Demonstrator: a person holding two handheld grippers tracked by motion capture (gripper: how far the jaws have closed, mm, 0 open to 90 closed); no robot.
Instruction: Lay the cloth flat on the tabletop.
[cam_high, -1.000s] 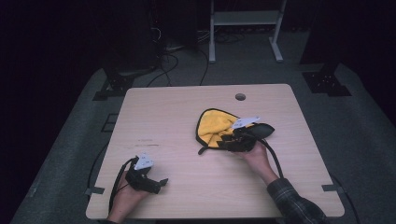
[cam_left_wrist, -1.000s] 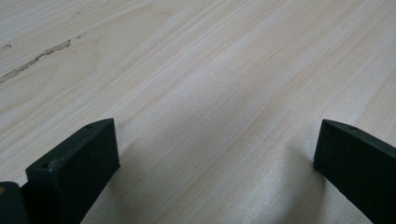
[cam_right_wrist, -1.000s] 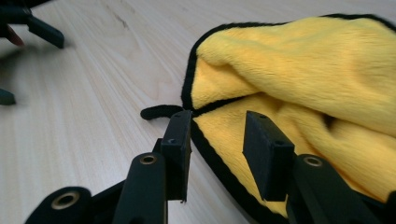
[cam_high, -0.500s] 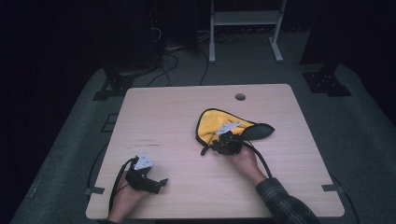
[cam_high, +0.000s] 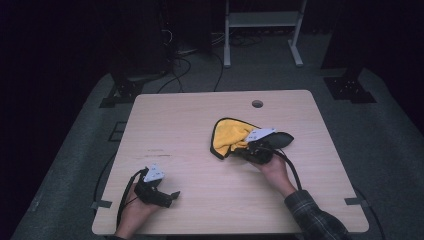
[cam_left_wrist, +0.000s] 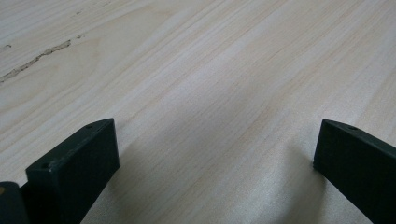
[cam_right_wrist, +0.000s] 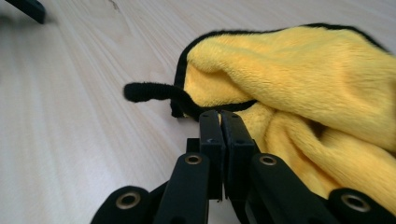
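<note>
We see a light wooden surface (cam_high: 200, 125) with a small round hole (cam_high: 257, 104) near its far edge, at about 12 o'clock.

A yellow cloth (cam_high: 231, 137) with a black edge lies a bit to the right of the middle, at about 2 o'clock from the center. It is bunched up and folded over itself, and it rests on the wood.

The right tongs (cam_high: 239, 148) are at the near side of the cloth, at about 6 o'clock from it. In the right gripper view, the right tongs (cam_right_wrist: 219, 122) have just been closing, and now the two black jaws are pressed together with hardly any gap. Their tips pinch the black edge (cam_right_wrist: 154, 92) of the yellow cloth (cam_right_wrist: 299, 79), right where the edge bends. A thin black strip of that edge sticks out to the left and lies on the wood. The hand (cam_high: 274, 167) that holds these tongs comes in from the bottom right, in a checked sleeve (cam_high: 315, 220).

The left tongs (cam_high: 172, 196) are well apart from the cloth, down at about 7 o'clock near the close edge of the surface. In the left gripper view, the left tongs (cam_left_wrist: 212, 154) are spread wide. We see bare wood between the jaws, and nothing is held.
</note>
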